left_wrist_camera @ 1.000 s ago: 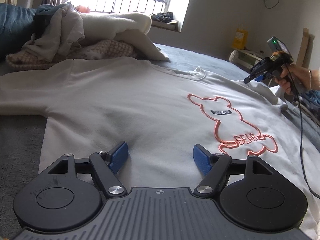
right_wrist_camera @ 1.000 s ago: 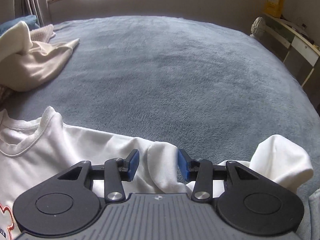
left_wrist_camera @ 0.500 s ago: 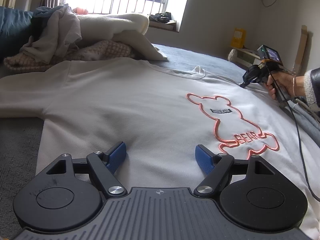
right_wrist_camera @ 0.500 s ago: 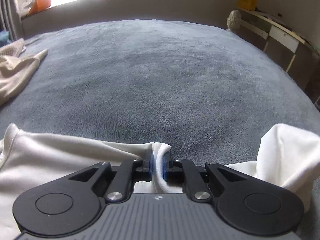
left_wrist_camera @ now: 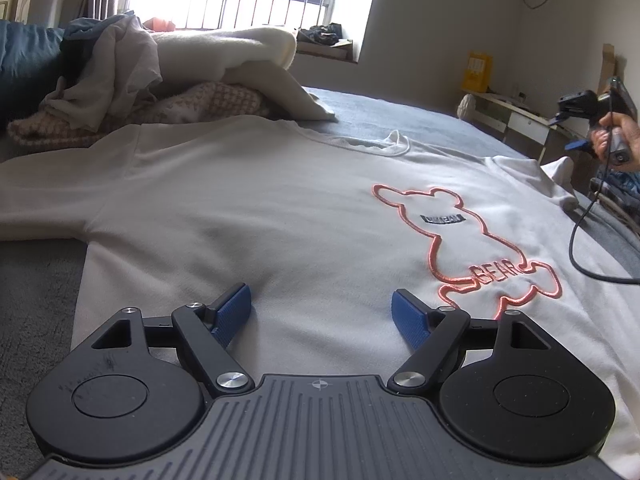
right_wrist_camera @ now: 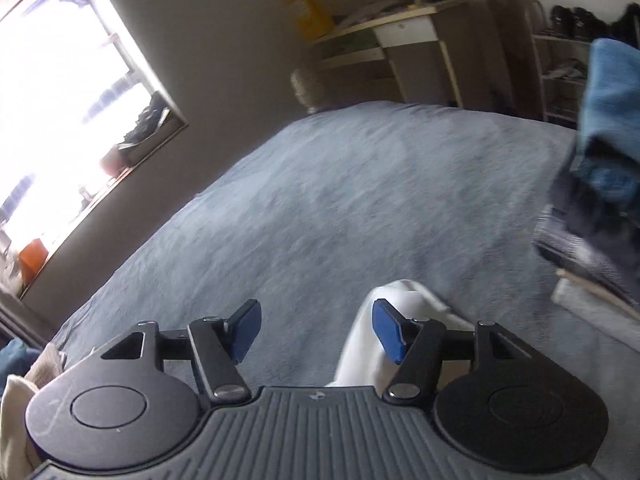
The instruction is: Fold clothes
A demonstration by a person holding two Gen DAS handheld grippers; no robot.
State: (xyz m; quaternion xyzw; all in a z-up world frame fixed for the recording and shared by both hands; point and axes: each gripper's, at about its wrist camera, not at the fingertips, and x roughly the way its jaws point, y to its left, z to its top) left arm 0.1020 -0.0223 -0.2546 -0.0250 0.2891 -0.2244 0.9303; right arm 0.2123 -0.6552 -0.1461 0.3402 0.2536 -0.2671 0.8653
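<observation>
A white sweatshirt [left_wrist_camera: 280,208] with a pink bear outline [left_wrist_camera: 460,240] lies spread front-up on the grey-blue bed [left_wrist_camera: 400,116]. My left gripper [left_wrist_camera: 320,296] hovers open low over its lower body, with only flat cloth beneath it. In the left wrist view, a hand holds my right gripper [left_wrist_camera: 568,133] up at the far right, above the shirt's right sleeve [left_wrist_camera: 560,184]. The right wrist view is tilted. There the right gripper [right_wrist_camera: 316,308] has its jaws opening with nothing between them. The bunched white sleeve [right_wrist_camera: 404,300] lies under its right finger.
A heap of unfolded clothes [left_wrist_camera: 168,80] fills the bed's far left under the window. Blue and dark garments [right_wrist_camera: 600,152] are stacked at the right. A desk [right_wrist_camera: 404,28] stands past the bed. The right gripper's cable [left_wrist_camera: 580,240] trails over the shirt's right side.
The right gripper closed on the shirt's shoulder fold, then let it go, rose, rolled and swung right toward the sleeve. The left gripper kept still and open.
</observation>
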